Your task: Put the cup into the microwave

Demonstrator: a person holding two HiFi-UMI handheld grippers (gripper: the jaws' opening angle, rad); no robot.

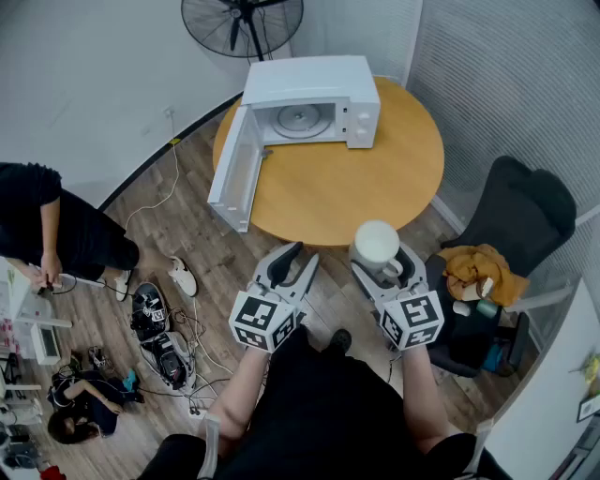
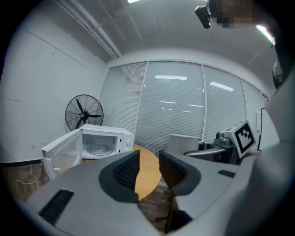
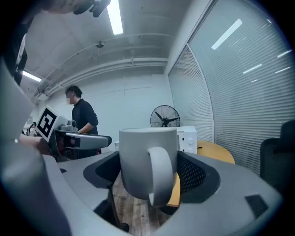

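The white cup [image 1: 377, 242] sits upright between the jaws of my right gripper [image 1: 384, 260], which is shut on it. It hangs over the floor just before the near edge of the round wooden table [image 1: 347, 183]. In the right gripper view the cup [image 3: 145, 161] fills the middle, handle toward the camera, pads [image 3: 196, 177] against its sides. The white microwave [image 1: 314, 103] stands at the table's far side, its door [image 1: 236, 169] swung open to the left and its glass turntable bare. My left gripper [image 1: 292, 264] is open and empty, left of the cup; its view shows the microwave [image 2: 103, 143] ahead on the left.
A black chair [image 1: 511, 234] with a yellow cloth on it stands right of the table. A floor fan [image 1: 242, 23] is behind the microwave. A person in black [image 1: 47, 234] stands at the left. Shoes and cables [image 1: 159, 328] lie on the wooden floor.
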